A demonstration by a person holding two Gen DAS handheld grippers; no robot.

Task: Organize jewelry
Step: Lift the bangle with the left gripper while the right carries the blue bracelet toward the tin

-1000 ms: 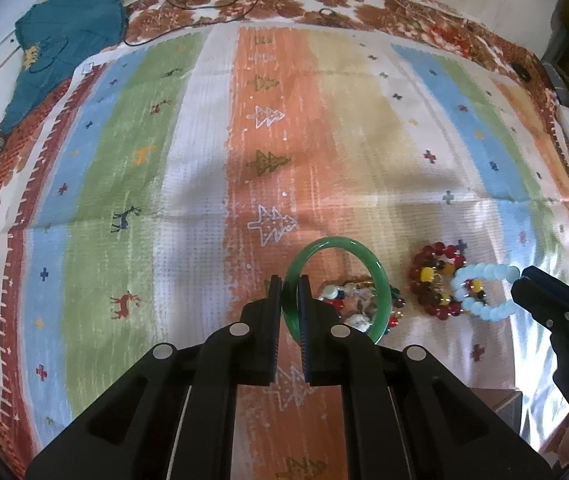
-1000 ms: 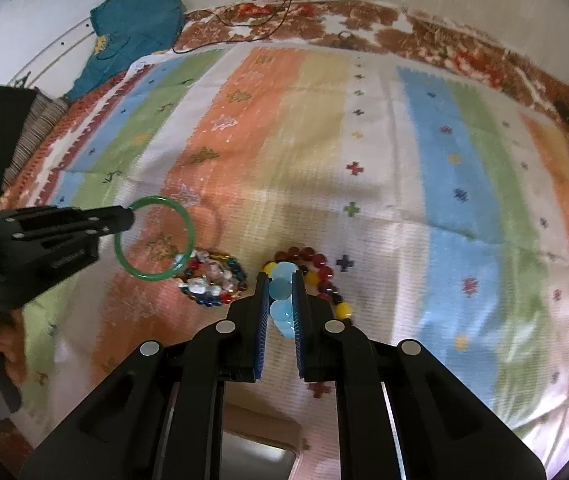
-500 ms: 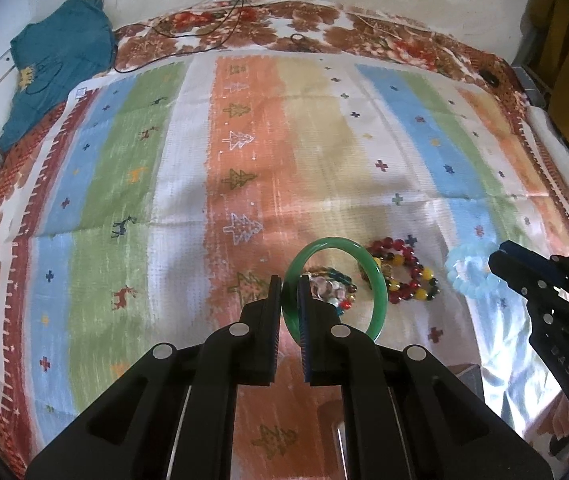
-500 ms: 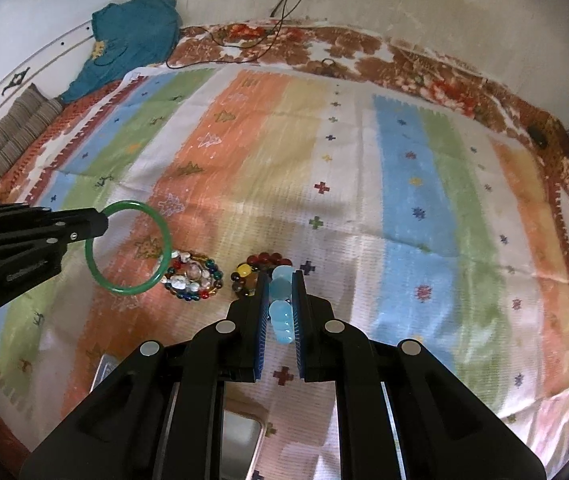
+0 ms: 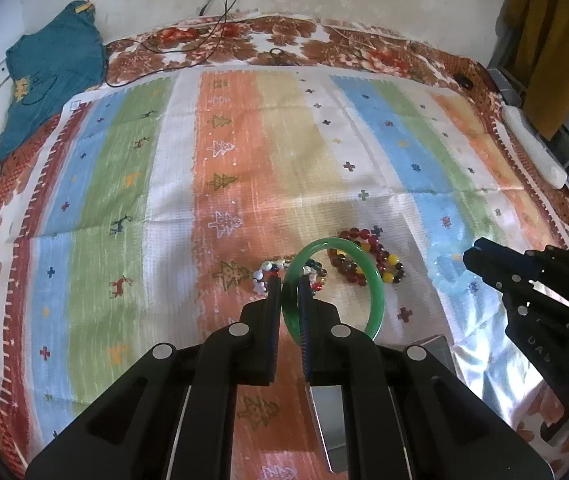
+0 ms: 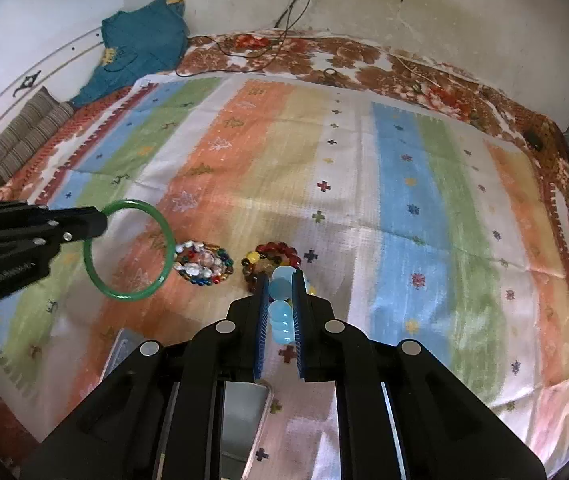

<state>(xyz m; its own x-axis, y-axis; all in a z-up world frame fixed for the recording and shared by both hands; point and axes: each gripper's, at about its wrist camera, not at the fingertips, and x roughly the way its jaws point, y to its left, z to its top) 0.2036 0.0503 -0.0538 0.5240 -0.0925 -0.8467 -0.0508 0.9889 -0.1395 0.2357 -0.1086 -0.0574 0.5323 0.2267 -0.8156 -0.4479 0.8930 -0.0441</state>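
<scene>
My left gripper [image 5: 289,280] is shut on a green bangle [image 5: 376,280] and holds it above the striped cloth; the bangle also shows in the right wrist view [image 6: 132,294]. My right gripper [image 6: 280,276] is shut on a light blue bead bracelet [image 6: 280,312], lifted off the cloth; the bracelet shows faintly in the left wrist view [image 5: 450,280]. A multicolour bead bracelet [image 6: 203,266] and a red and yellow bead bracelet [image 6: 270,258] lie on the cloth below both grippers.
A metal tray [image 6: 244,420] lies under the grippers at the near edge, also seen in the left wrist view [image 5: 440,354]. A teal garment [image 5: 52,76] and cables [image 5: 220,4] lie at the far side of the bed. A white object [image 5: 532,148] lies at the right edge.
Both grippers have risen and pulled back with their bracelets. The two bead bracelets on the cloth look farther away and have not moved.
</scene>
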